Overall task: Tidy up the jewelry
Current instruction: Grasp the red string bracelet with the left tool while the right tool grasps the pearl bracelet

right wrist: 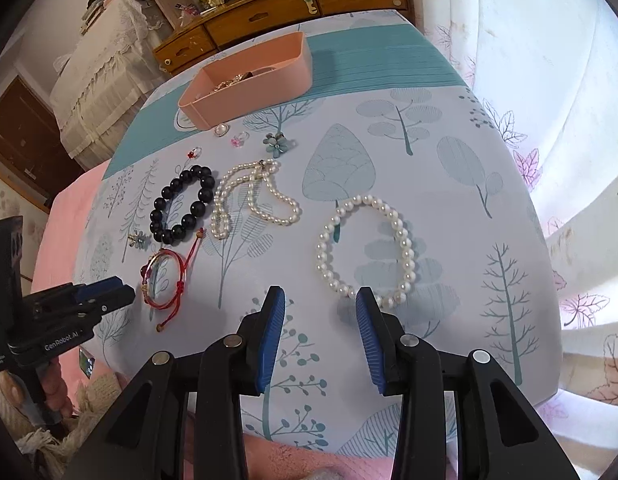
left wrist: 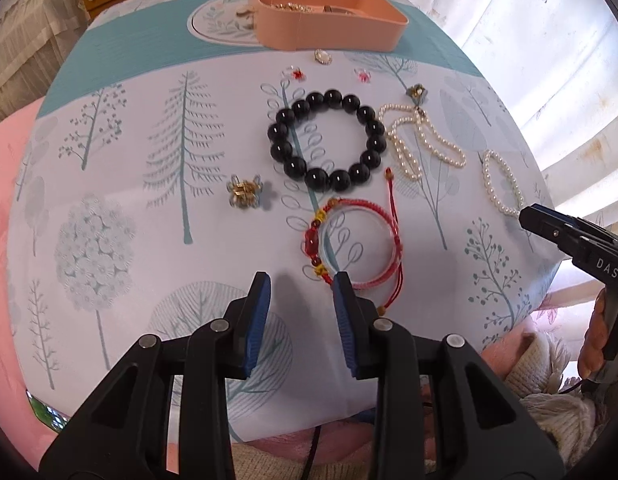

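Jewelry lies on a tree-print cloth. A red cord bracelet (left wrist: 351, 246) lies just ahead of my open, empty left gripper (left wrist: 303, 280); its right finger overlaps the bracelet's near edge. A black bead bracelet (left wrist: 328, 141) and a pearl necklace (left wrist: 423, 140) lie beyond. A pearl bracelet (right wrist: 367, 250) lies just ahead of my open, empty right gripper (right wrist: 321, 294), whose right finger is at its near edge. A pink box (left wrist: 327, 14) holding jewelry stands at the far side.
A gold clip (left wrist: 243, 193) lies left of the black beads. Small rings (left wrist: 297, 75) and a pearl brooch (left wrist: 322, 56) lie near the box; a flower brooch (right wrist: 277, 142) too. A wooden dresser (right wrist: 293, 8) stands beyond, curtains on the right.
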Available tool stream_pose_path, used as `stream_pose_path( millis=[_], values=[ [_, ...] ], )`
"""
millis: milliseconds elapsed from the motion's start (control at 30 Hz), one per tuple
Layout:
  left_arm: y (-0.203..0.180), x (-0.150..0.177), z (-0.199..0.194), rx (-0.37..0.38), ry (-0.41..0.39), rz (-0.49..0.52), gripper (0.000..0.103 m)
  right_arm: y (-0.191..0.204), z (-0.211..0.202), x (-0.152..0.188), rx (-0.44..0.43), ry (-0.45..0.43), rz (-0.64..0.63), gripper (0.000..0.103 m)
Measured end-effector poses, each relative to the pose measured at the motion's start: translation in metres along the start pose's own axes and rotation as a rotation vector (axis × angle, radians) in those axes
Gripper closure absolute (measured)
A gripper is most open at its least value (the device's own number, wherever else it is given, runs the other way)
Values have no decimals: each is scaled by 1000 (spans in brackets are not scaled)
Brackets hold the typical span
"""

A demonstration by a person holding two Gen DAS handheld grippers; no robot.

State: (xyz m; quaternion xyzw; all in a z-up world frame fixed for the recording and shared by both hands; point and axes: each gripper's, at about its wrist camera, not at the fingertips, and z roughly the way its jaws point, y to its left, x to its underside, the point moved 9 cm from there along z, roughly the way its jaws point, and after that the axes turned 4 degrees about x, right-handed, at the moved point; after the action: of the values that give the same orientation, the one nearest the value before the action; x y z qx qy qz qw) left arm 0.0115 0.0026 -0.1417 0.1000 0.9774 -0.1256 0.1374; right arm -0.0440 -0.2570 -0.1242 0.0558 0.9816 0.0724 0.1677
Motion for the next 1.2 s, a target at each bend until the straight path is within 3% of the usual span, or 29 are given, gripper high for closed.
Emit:
stream_pose_path(
  millis=[267, 500, 667, 800, 1000, 1200],
  values=[
    [-12, 1, 10, 64, 27, -19, 74, 0, 3, 4, 8, 9, -10, 66],
    [-10, -6, 13, 42, 27, -64, 74, 1, 7, 4, 12, 14, -22, 66],
    [-16, -11, 18, -43, 47, -9, 77, 0, 14, 4, 2, 27, -15, 66],
    [-17, -13, 20, -102, 50, 31, 93, -6, 17, 1, 3, 24, 5, 66],
    [-16, -14, 19, -48, 52, 14, 95, -22, 19, -6, 26, 14, 32, 66],
    [-17, -23, 3, -54, 9, 20, 95, -40, 18, -22, 48, 4, 56, 66]
  ],
)
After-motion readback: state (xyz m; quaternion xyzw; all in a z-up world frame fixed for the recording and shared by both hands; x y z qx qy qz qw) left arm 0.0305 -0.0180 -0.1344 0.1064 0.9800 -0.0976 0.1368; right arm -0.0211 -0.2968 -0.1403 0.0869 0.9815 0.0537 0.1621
